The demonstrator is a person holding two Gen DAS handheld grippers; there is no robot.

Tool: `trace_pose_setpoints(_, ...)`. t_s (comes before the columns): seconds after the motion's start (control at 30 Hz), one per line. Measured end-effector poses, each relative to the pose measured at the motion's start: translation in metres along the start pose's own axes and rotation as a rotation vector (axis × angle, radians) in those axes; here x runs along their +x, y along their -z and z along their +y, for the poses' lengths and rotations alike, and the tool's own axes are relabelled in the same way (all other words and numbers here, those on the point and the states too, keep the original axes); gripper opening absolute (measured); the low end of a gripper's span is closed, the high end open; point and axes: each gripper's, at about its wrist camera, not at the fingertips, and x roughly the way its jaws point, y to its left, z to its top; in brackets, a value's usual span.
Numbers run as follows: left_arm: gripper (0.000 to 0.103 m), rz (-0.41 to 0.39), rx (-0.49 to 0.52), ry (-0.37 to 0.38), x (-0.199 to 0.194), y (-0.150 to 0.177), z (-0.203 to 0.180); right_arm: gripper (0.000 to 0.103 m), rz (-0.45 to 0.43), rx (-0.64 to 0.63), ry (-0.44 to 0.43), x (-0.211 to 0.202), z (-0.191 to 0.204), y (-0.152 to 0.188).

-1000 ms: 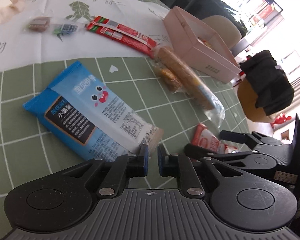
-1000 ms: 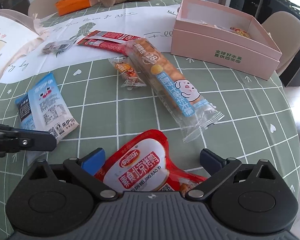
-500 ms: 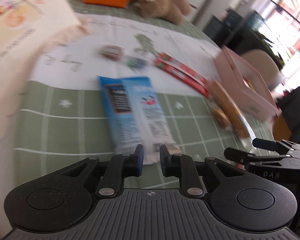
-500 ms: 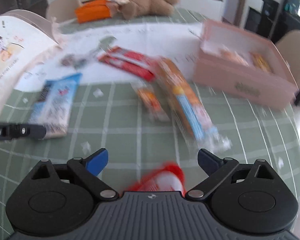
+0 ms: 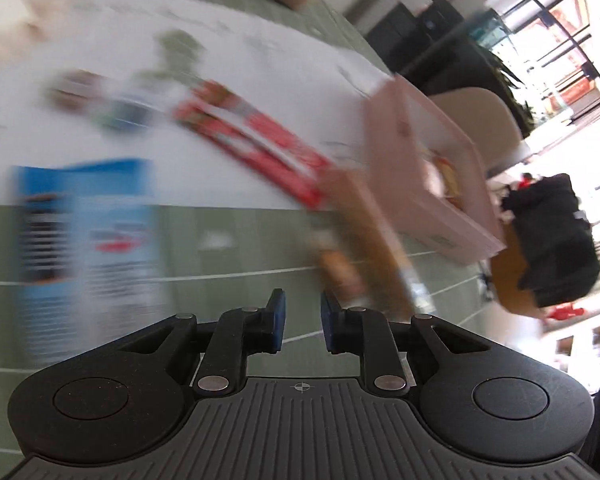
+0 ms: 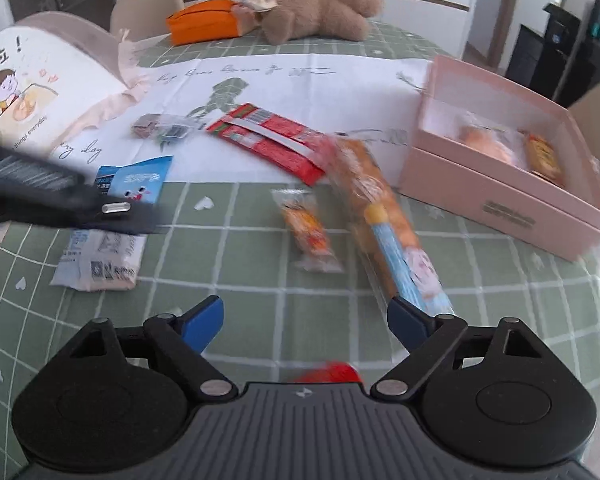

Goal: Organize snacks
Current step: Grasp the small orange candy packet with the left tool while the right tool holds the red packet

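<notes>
Blue-padded right tongs [image 6: 303, 318] tilt down over the green bench [image 6: 240, 264], jaws wide and just been closing, nothing between. Red snack pouch [image 6: 327, 374] lies just under them. Left tongs [image 5: 302, 322] hang nearly together, empty, blue packet [image 5: 88, 240] to their left.

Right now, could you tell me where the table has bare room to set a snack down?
Bare green cloth lies in front of the right gripper, between the blue-and-white packet and the long biscuit pack. It is crowded around the red sachets beside the pink box.
</notes>
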Motion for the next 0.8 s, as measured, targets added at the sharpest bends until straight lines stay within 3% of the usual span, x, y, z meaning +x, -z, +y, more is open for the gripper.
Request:
trace_pose_setpoints(0.13, 0.023, 0.011, 0.036, -0.096, 0.040, -0.007, -0.028, 0.090, -0.012, 0.032, 0.054, -0.013, -0.019, 0.016)
trace_pose_setpoints(0.17, 0.037, 0.013, 0.056, -0.110, 0.048, -0.007, -0.031, 0.090, -0.012, 0.049, 0.056, -0.016, -0.025, 0.020)
trace_pose_setpoints(0.3, 0.038, -0.013, 0.199, -0.177, 0.057, -0.007, -0.050, 0.090, 0.013, 0.098, 0.075, -0.017, -0.042, 0.035)
trace_pose_setpoints(0.6, 0.037, 0.020, 0.377, -0.266, 0.062, 0.000, -0.071, 0.090, 0.039, 0.173, 0.045, -0.020, -0.058, 0.049)
trace_pose_setpoints(0.8, 0.036, -0.021, 0.465, -0.410, 0.061, 0.005, -0.069, 0.090, 0.038, 0.155, 0.051, -0.023, -0.054, 0.050)
